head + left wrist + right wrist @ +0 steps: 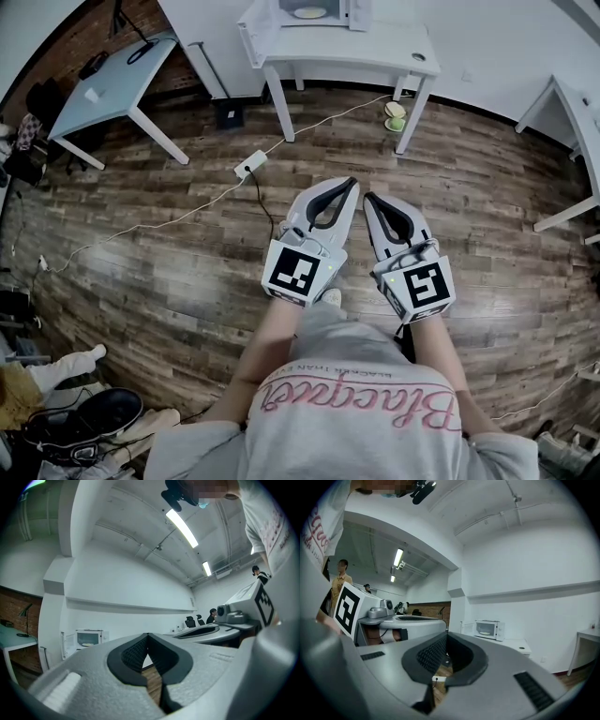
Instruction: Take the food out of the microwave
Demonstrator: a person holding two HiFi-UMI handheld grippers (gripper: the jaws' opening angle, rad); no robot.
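A: Here, in the head view, two grey tongs side by side at frame centre: left gripper [351, 185] and right gripper [369, 199], each with a marker cube [298, 272] at the near end, tips aimed toward the top edge, above a wood floor [159, 244].

B: Spread, or pressed together?

A: Pressed together, both. In the left gripper view, closed tip to tip at centre frame, ribbed dark pads [133, 656] bowed round a bare gap, nothing pinched. In the right gripper view, likewise closed at the tips, nothing between.

B: And the food?

A: Well apart from both grippers. At the top centre of the head view, a white microwave [314, 11] on a white table [356, 49], with the food [309, 12], a pale round shape, inside. Too small to tell what kind.

B: Door?

A: Swung open to the left. Door [467, 628] clearest just right of centre in the right gripper view. Microwave also small at lower left in the left gripper view.

B: Anything else around?

A: On the floor, a white power strip [250, 164] left of centre. By a leg of the white table, upper right of centre, two small yellow-green dishes [395, 116]. At upper left, a grey table [112, 84]. Along the bottom edge, a grey shirt [356, 403] with pink lettering.
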